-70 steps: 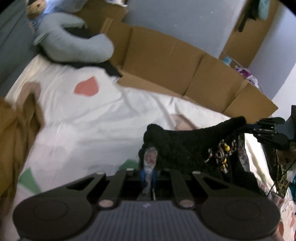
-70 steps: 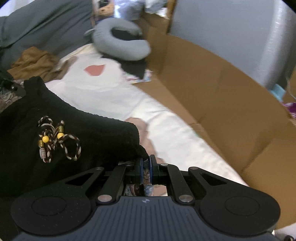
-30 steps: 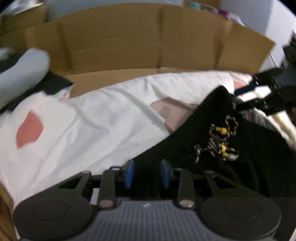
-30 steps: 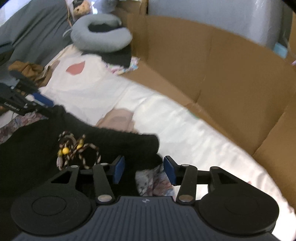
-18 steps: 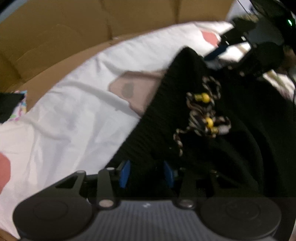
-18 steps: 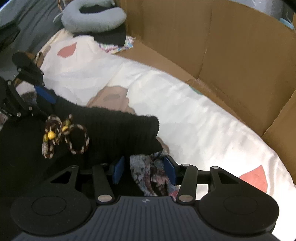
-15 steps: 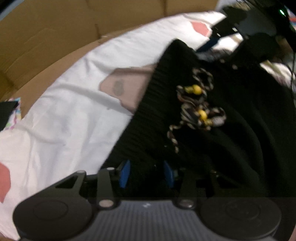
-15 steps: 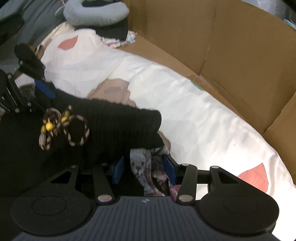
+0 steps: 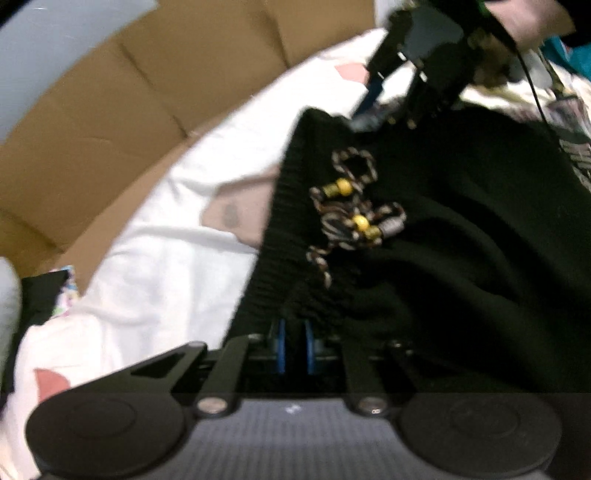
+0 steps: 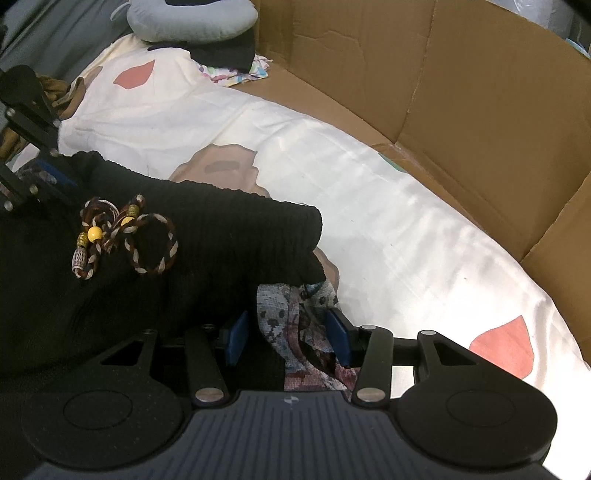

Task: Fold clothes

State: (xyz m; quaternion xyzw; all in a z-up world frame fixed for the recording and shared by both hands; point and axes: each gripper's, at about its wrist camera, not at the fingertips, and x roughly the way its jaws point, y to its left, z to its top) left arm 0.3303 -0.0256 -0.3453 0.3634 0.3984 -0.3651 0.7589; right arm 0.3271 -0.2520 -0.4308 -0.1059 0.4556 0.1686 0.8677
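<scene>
A black knit garment [image 9: 461, 221] with a braided cord ornament [image 9: 354, 214] and yellow beads lies on the white bed sheet [image 9: 166, 240]. My left gripper [image 9: 295, 341] is at its ribbed edge. The jaws are closing, with a fold of the black knit pinched between the blue pads. My right gripper [image 10: 287, 338] stands open at the garment's [image 10: 221, 236] other corner, with a grey patterned cloth [image 10: 295, 314] and the black edge between its pads. In the left wrist view, the right gripper [image 9: 391, 110] shows at the garment's far end.
Cardboard walls [image 10: 461, 74] border the sheet [image 10: 388, 206] at the back and right. At the far end are a grey neck pillow [image 10: 192, 14] on dark folded cloth [image 10: 225, 51] and a brown garment [image 10: 55, 85]. The sheet has pink patches.
The left gripper's jaws have narrowed onto the black knit edge, and its view has rolled and shifted. The right gripper has sunk a little toward the bed and stays open.
</scene>
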